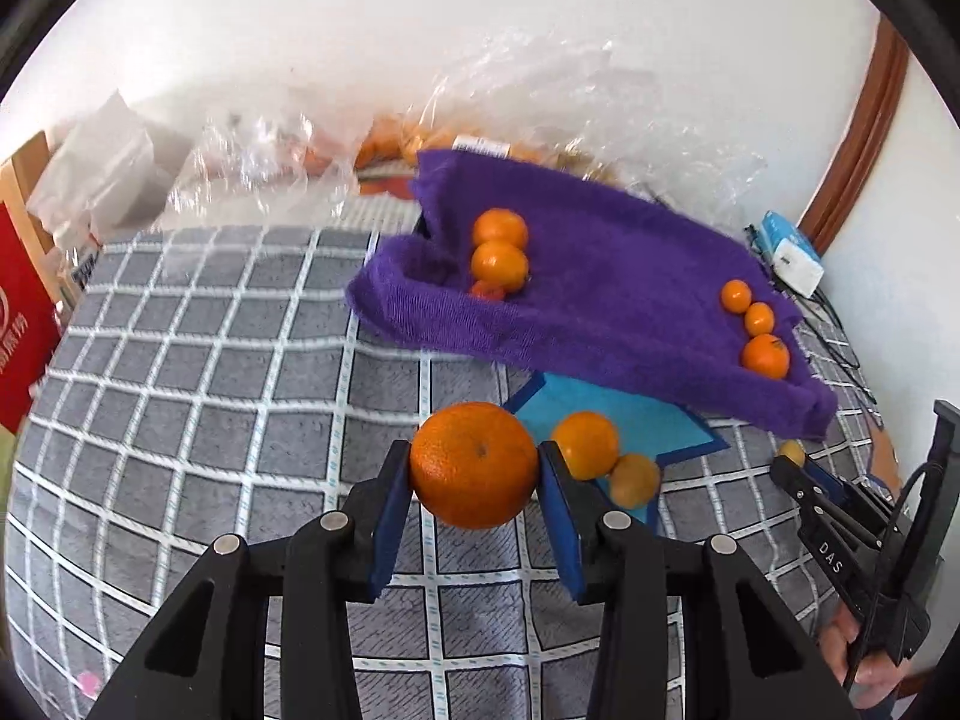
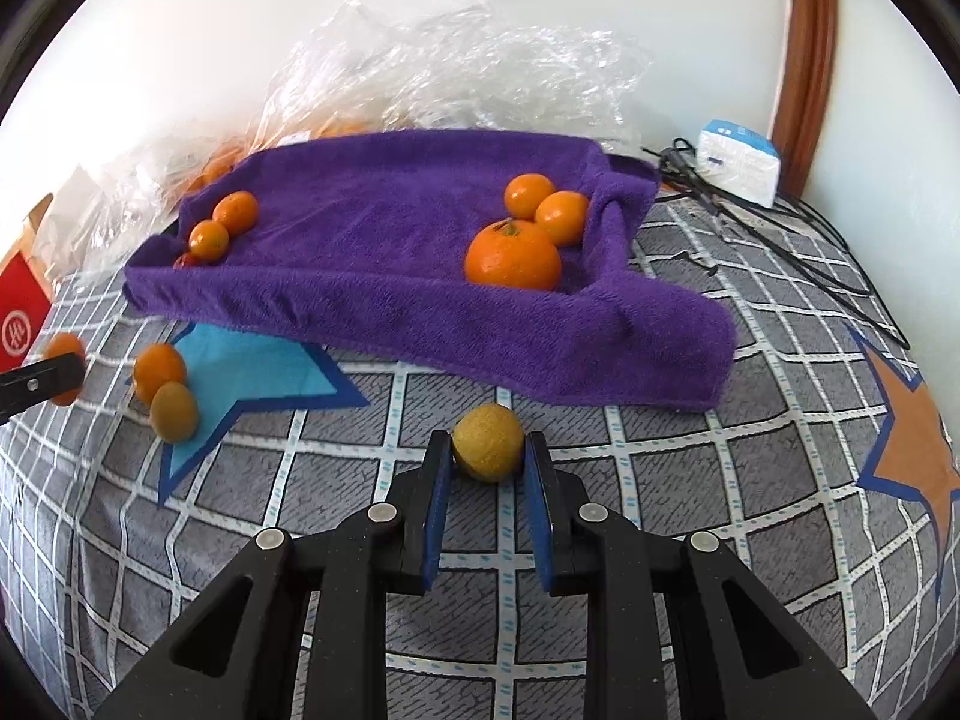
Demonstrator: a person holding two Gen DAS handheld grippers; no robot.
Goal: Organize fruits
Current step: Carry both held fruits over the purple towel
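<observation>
The towel point(image 2: 384, 228) is seen as plush, matt purple cloth. The bedsheet point(image 1: 240, 360) is a soft printed fabric. The bags point(image 2: 456, 60) are crinkled, glossy clear plastic. The orange point(image 1: 474, 465) is dimpled, the kiwi point(image 2: 487, 443) dull and rough.

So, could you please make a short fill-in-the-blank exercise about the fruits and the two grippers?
1. The left gripper holds a large ____.
2. The towel under the sorted fruit is ____ in colour.
3. The right gripper is shut on a small ____-coloured fruit.

Missing words: orange; purple; yellow
</observation>
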